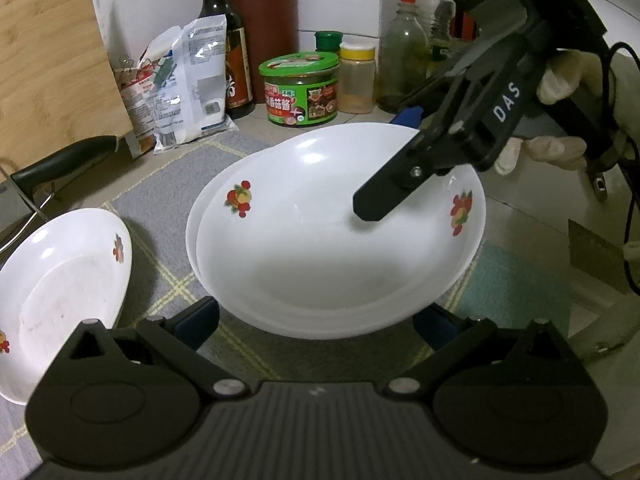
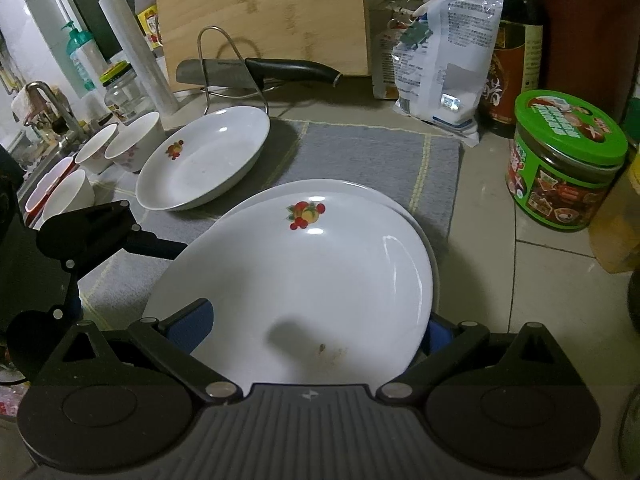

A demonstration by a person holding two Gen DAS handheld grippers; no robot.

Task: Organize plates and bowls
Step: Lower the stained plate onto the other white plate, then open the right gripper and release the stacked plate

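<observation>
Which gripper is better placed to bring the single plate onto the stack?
Left. The left gripper is open and free, and the single plate lies close beside it. The right gripper sits across the stack, jaws straddling its far rim.

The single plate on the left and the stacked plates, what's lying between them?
Only bare grey mat. The right wrist view shows the single plate and the stacked plates apart, nothing between.

The lower plate shows only as a thin rim under the upper plate. The side plate is cut off by the left edge. The right tool has one finger hidden behind the plates' far rim.
</observation>
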